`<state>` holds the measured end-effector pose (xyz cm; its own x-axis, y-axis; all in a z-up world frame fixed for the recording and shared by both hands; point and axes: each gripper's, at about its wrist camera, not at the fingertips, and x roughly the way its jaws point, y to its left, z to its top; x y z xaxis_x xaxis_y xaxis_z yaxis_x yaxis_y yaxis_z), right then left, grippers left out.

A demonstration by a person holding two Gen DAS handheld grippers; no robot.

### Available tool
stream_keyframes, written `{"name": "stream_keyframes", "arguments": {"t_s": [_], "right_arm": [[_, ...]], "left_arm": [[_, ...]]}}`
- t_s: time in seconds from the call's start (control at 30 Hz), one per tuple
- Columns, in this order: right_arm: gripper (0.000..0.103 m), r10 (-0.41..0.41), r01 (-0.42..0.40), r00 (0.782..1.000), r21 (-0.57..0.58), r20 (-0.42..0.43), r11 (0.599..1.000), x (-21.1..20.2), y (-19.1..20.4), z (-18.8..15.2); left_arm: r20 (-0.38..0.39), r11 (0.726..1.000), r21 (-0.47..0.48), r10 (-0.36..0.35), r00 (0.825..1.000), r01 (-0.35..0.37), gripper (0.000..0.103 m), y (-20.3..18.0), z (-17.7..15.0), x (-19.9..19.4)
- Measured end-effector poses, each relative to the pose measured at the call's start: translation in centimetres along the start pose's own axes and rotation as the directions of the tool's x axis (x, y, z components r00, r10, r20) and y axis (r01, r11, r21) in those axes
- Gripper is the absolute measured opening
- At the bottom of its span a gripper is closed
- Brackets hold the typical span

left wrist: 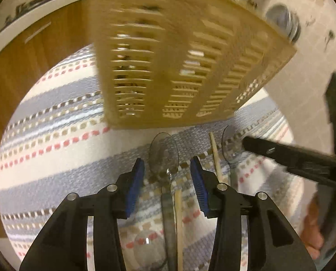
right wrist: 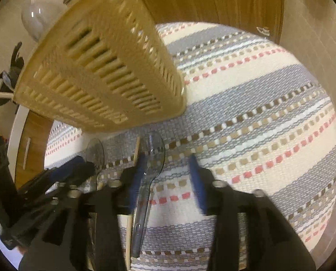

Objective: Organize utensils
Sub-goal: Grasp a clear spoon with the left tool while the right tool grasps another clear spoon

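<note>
A beige slotted utensil basket (left wrist: 179,67) stands on a striped cloth; it also shows in the right wrist view (right wrist: 104,72). My left gripper (left wrist: 166,169) is open, its blue pads astride a clear plastic spoon (left wrist: 164,153) and beside a wooden chopstick (left wrist: 216,158). A second clear spoon (left wrist: 232,144) lies to the right, partly under my right gripper's finger (left wrist: 292,158). In the right wrist view my right gripper (right wrist: 168,167) is open and empty, with a clear spoon (right wrist: 151,155) by its left pad and a chopstick (right wrist: 136,149) beside it.
The striped cloth (right wrist: 258,113) covers the table. Wooden cabinet fronts (left wrist: 32,67) stand behind. A grey vase (right wrist: 35,15) and a metal tin (left wrist: 283,22) sit beyond the basket. My left gripper (right wrist: 62,180) shows at the left of the right wrist view.
</note>
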<state>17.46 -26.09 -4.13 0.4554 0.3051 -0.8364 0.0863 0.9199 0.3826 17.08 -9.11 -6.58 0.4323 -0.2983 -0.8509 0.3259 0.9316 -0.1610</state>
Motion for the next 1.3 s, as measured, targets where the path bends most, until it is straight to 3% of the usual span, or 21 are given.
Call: {"name": "stream_keyframes", "arguments": {"t_s": [0.13,0.23,0.3,0.47,0.63,0.73,0.97,1.3], "right_arm": [[0.049,-0.001,0.001,1.0,0.004,0.014,1.0,-1.1,-0.9,0.5],[0.049,0.026,-0.026,1.0,0.011,-0.006,1.0,-1.2,-1.3,0.7],[0.049,0.041,-0.041,0.999,0.016,-0.019,0.999,-0.9,-1.2,0.9],[0.049,0.019,-0.02,1.0,-0.01,-0.024,1.0,0.5,0.6,1.3],[0.049,-0.035,0.034,0.998,-0.021,-0.048,0.999,2.4,2.1,1.5],[0.049,-0.074,0.074,0.996,0.001,-0.045,0.997,3.0,2.3,1.5],[0.045,-0.143,0.143,0.988,-0.017,-0.052,0.99,2.9,2.9,1.2],[0.043,-0.294,0.287,0.955,-0.125,-0.044,0.95,4.2,5.9,0.1]], "left_arm": [[-0.005,0.995,0.037,0.09,0.996,-0.089,0.04,-2.1,0.9,1.8],[0.007,0.986,0.053,0.155,0.988,-0.155,0.029,-3.4,1.4,2.6],[0.013,0.986,0.055,0.158,0.987,-0.158,0.029,-4.1,1.4,2.7],[0.046,0.998,-0.013,0.063,0.997,-0.062,0.028,-2.3,0.8,1.8],[0.096,0.997,-0.071,0.001,0.995,0.006,0.028,-0.1,0.5,0.0],[0.116,0.997,-0.082,-0.004,0.993,0.014,0.028,1.7,0.4,-1.0],[0.131,0.996,-0.081,-0.03,0.991,0.041,0.029,1.8,0.8,-1.1],[0.128,0.995,-0.083,-0.049,0.991,0.059,0.029,3.3,-0.8,-1.9]]}}
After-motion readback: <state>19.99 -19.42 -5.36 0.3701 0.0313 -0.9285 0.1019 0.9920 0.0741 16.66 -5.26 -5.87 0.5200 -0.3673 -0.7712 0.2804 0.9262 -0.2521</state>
